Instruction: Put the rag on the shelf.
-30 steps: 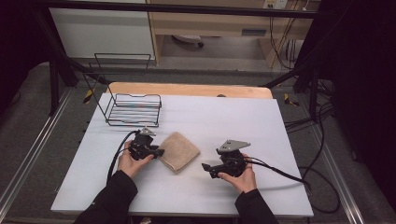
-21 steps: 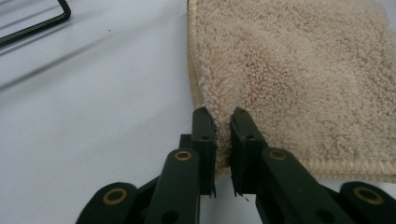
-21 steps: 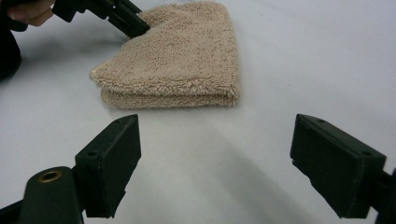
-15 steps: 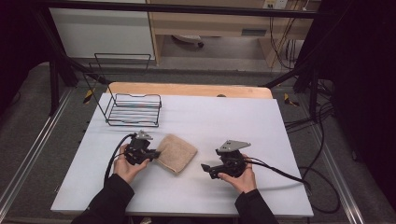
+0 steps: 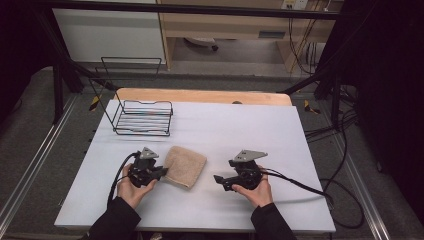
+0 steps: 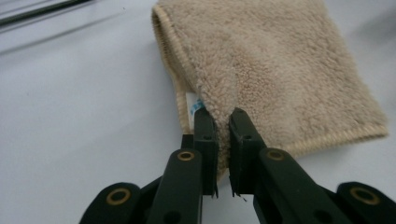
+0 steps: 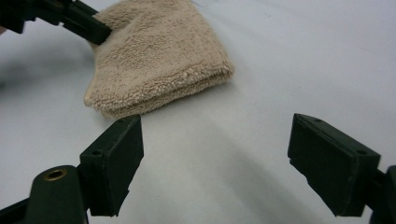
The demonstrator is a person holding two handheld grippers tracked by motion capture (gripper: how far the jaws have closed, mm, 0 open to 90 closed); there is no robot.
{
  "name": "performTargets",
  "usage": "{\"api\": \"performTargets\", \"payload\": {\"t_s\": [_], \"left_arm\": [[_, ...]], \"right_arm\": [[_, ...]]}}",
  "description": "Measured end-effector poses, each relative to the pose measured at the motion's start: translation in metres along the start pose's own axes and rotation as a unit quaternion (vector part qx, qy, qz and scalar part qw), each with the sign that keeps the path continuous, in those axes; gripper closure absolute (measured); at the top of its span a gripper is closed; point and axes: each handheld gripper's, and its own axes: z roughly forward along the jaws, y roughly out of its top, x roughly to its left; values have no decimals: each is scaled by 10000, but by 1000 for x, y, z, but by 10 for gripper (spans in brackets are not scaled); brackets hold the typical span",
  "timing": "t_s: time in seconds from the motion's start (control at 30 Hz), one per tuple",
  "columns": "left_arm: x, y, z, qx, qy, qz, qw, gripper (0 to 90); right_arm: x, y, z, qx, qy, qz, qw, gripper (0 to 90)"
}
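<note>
Left gripper shifted left, fingers clenched on towel corner | right gripper level, fingers released

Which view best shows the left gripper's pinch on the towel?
Left gripper view: the left gripper is shut on the towel corner. High view shows contact from afar; right gripper view shows it at the top left edge.
</note>
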Motion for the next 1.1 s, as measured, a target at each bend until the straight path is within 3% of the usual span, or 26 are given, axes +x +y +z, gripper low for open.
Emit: {"api": "performTargets", "payload": {"t_s": [0.13, 0.23, 0.33, 0.47, 0.57, 0.67, 0.73, 0.87, 0.97, 1.1], "left_arm": [[7, 3, 14, 118, -28, -42, 9999, 825], [10, 4, 11, 106, -52, -20, 9999, 804], [14, 11, 5, 72, -10, 60, 10000, 718], [19, 29, 0, -99, 92, 110, 9998, 468], [21, 46, 1, -177, 186, 170, 9995, 417], [23, 60, 12, -149, 89, 102, 9998, 367], [24, 67, 24, -60, 157, 162, 9997, 364], [28, 71, 44, 72, 96, 55, 9999, 393], [31, 71, 52, 89, 26, -53, 9999, 418], [33, 68, 62, 229, -12, -11, 9997, 464]], "right_arm": [[0, -1, 1, 38, -47, -20, 10000, 182], [0, -1, 2, 55, -54, -44, 10000, 178], [-1, -1, 2, 44, -42, -24, 10000, 170], [-1, 0, 1, 35, -44, 19, 10000, 157], [-2, 1, 0, 36, -57, 11, 10000, 147], [-1, 1, -1, 29, -44, 16, 10000, 144], [-2, 1, -1, 41, -38, 21, 10000, 142], [-2, 2, -3, 11, -54, 18, 10000, 140], [-2, 2, -4, -7, -40, 21, 10000, 140], [-2, 2, -4, 5, -50, 7, 10000, 141]]}}
